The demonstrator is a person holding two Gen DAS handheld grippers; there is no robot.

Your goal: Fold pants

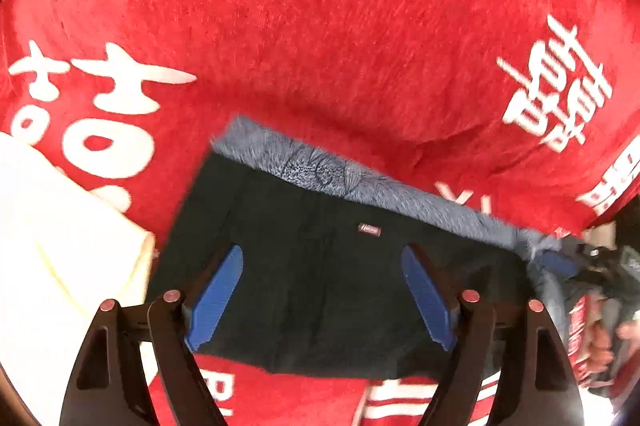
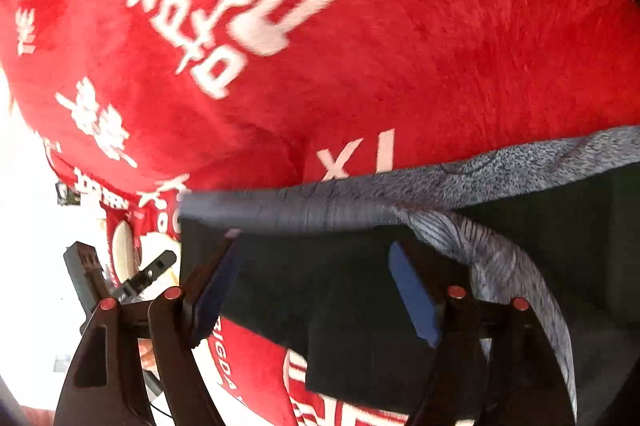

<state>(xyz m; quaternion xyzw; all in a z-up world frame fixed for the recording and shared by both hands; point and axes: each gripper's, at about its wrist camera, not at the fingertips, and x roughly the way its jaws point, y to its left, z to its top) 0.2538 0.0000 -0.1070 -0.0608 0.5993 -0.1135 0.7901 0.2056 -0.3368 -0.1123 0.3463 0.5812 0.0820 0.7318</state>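
Dark pants (image 1: 320,266) lie folded on the red blanket (image 1: 320,46); we hover both grippers, left (image 1: 324,290) and right (image 2: 316,290), jaws released, judging the next fold needs an edge grasp.

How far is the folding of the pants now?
Done: the pants lie on the red blanket as a compact dark rectangle, grey lining showing along one edge. In hand: nothing; the left gripper and right gripper have open jaws over the cloth. Left: a grey strip trails loose in the right view.
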